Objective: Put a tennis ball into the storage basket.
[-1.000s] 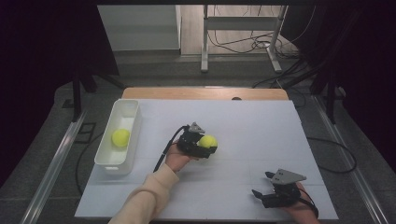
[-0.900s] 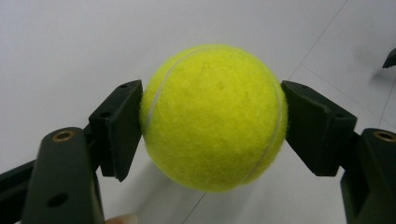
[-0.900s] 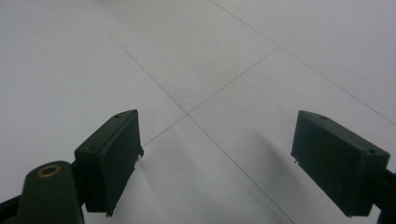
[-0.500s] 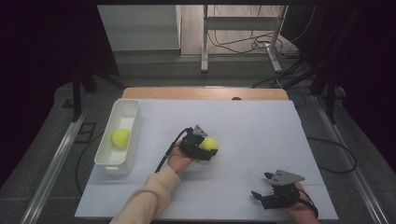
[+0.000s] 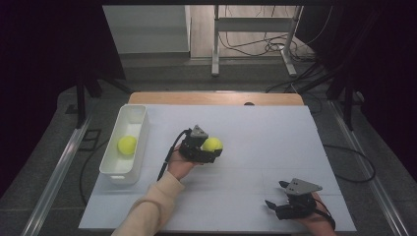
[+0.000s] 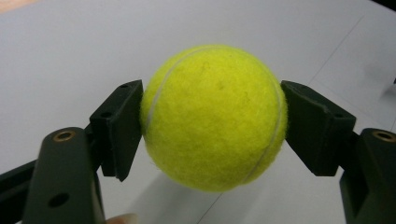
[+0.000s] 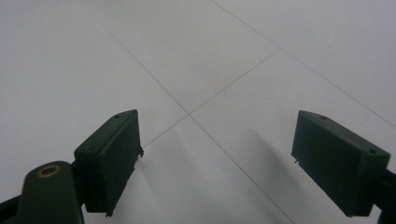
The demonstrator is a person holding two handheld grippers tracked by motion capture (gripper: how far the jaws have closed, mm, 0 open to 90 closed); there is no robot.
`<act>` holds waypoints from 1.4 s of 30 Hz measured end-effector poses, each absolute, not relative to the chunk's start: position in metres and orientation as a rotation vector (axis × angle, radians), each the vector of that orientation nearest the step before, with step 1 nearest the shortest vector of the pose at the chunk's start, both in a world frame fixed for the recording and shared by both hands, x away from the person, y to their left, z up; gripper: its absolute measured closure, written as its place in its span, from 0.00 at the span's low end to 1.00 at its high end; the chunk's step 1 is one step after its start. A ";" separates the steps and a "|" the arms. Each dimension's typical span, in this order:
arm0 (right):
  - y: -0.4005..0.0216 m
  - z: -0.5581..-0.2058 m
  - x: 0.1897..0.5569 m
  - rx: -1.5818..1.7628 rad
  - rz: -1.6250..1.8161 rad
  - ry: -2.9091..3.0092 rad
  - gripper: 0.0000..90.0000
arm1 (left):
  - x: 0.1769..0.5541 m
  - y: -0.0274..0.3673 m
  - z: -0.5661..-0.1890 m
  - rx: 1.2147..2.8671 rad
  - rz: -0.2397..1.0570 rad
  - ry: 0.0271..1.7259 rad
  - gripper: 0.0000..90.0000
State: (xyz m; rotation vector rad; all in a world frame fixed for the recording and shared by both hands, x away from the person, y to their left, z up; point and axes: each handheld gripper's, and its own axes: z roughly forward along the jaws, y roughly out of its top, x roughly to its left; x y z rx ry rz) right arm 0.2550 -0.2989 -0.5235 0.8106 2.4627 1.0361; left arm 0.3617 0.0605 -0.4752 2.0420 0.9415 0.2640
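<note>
**Now: left claw has the ball, bin drop comes next**

Your left claw (image 5: 209,153) is clamped on the tennis ball (image 5: 212,144), one pad on each side; in the left gripper view the ball (image 6: 214,116) sits squarely between the pads (image 6: 119,126), with its shadow on the white worktop (image 6: 70,56) below, so it looks just lifted clear of the surface. From the high view, the ball is over the middle of the worktop (image 5: 255,132), well right of the white bin (image 5: 132,118) by the left edge. A second tennis ball (image 5: 127,145) already lies in that bin.

Your right claw (image 5: 278,194) rests near the front right corner, jaws apart, nothing between them; the right gripper view has bare worktop (image 7: 196,70) between the two pads (image 7: 109,158).

Step in hand, as I judge it: pick done, carry to the bin not yet begun. The next move calls for a firm squeeze, a bit more height so the ball passes over the bin's near wall, then a sweep left until you are above the open part of the bin beside the ball already there. Release low; a tennis ball bounces and could hop out. The right hand has no job here and can sit where it is.
</note>
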 end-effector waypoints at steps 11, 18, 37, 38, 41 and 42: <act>-0.300 -0.522 0.255 0.814 1.049 2.442 0.18 | 0.353 0.080 -0.462 2.012 0.314 0.953 0.29; -0.300 -0.522 0.254 0.814 1.050 2.438 0.19 | 0.348 0.093 -0.456 1.991 0.326 0.966 0.29; -0.300 -0.521 0.254 0.820 1.047 2.428 0.19 | 0.336 0.126 -0.444 1.930 0.366 1.007 0.29; -0.300 -0.521 0.254 0.820 1.047 2.428 0.19 | 0.336 0.128 -0.443 1.926 0.370 1.007 0.29; -0.300 -0.522 0.254 0.818 1.045 2.429 0.19 | 0.333 0.134 -0.440 1.914 0.379 1.011 0.29; -0.300 -0.521 0.254 0.819 1.045 2.429 0.19 | 0.333 0.135 -0.440 1.908 0.381 1.014 0.29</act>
